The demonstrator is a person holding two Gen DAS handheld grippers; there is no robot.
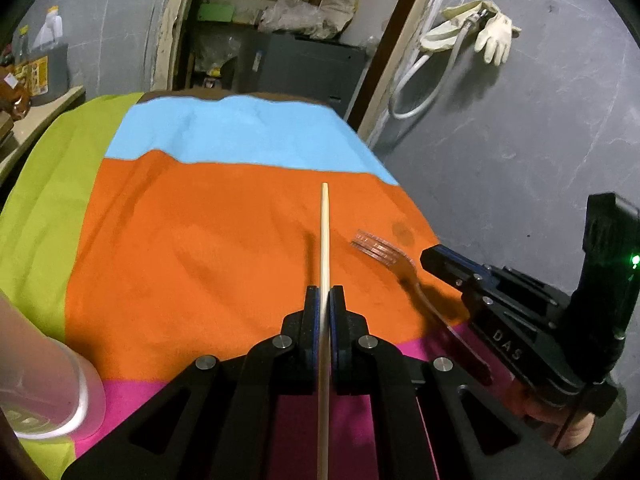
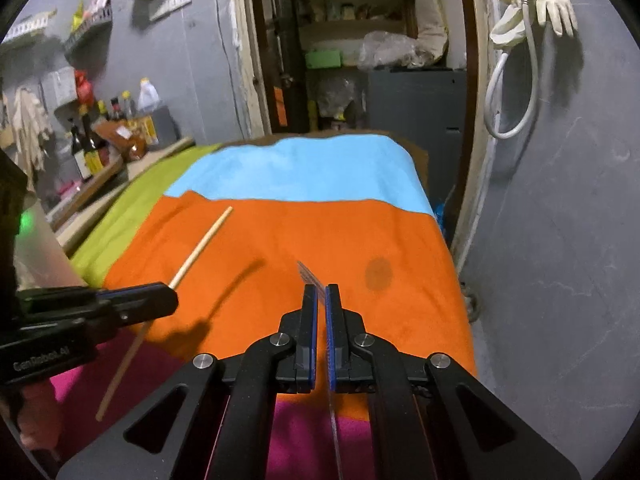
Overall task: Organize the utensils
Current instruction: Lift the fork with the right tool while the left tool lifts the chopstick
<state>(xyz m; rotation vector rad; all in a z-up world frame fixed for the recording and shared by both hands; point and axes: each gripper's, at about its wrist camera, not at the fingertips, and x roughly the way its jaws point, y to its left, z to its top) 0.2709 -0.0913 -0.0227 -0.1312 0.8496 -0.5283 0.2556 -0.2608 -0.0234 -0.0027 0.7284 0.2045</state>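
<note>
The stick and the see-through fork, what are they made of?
The stick, pinched in the left hand-held gripper, looks like pale wood or bamboo: matte, beige, no shine. The fork, held by the right hand-held gripper, looks like clear plastic: the orange cloth shows through it, and its edges glint.

Not much to read here. The right hand-held gripper (image 1: 430, 258) has "DAS" in pale letters on its black body, seen from the left wrist camera. The left hand-held gripper (image 2: 170, 300) says "GenDobot.AI", or something close; it's blurry. Bottle labels in the back are too small.
</note>
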